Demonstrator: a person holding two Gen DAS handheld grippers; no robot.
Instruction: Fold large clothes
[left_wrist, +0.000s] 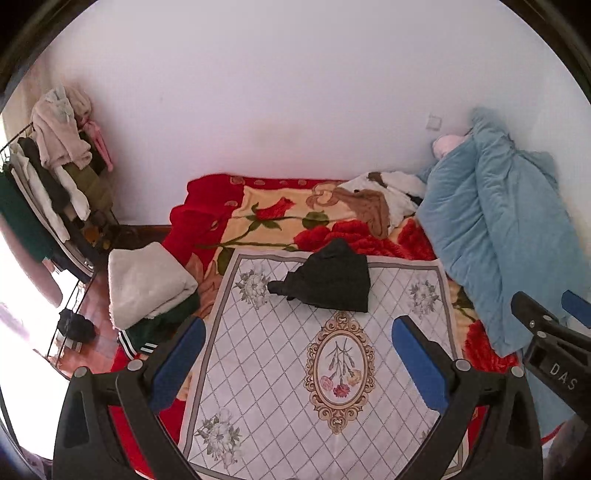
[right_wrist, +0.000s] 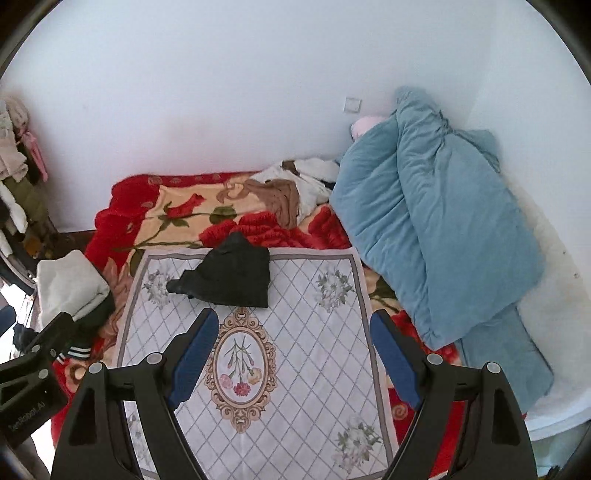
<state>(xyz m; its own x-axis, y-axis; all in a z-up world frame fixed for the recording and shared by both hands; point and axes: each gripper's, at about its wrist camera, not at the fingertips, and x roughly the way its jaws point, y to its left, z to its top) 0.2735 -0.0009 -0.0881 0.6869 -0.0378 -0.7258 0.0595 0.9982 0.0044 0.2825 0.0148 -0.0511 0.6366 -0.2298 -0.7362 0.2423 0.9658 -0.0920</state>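
1. While both tools hang above the bed, the left gripper (left_wrist: 297, 363) has its blue-padded jaws spread wide w/ nothing between them; the right gripper (right_wrist: 293, 358) is likewise spread wide and holds nothing.
2. The dark, near-black folded garment (left_wrist: 328, 278) lies on the white quilted mat with grey diamond lines and a floral oval medallion (left_wrist: 280, 373), at the mat's far end, just left of centre. A narrow part sticks out toward the left; the garment's top tip reaches over the mat's far grey border.
3. The mat sits on the red and cream rose-pattern plush blanket (left_wrist: 258, 214). Mat's near half is bare from the medallion toward the grippers, across the full width btwn the grey borders.
4. Left edge: a folded cream fleece stack on top of a dark green garment with white stripes (left_wrist: 147, 284) lies just beside the mat's left border, at the bed's edge.
5. Right edge: a bunched light blue quilted duvet (right_wrist: 436, 229) runs along the wall side, near the mat's far right corner.
6. Far side: a brown and white crumpled cloth (right_wrist: 291, 184) lies by the wall, apart from the dark garment.
7. Far left, a clothes rack w/ hanging garments (left_wrist: 55, 173) stands off the bed.
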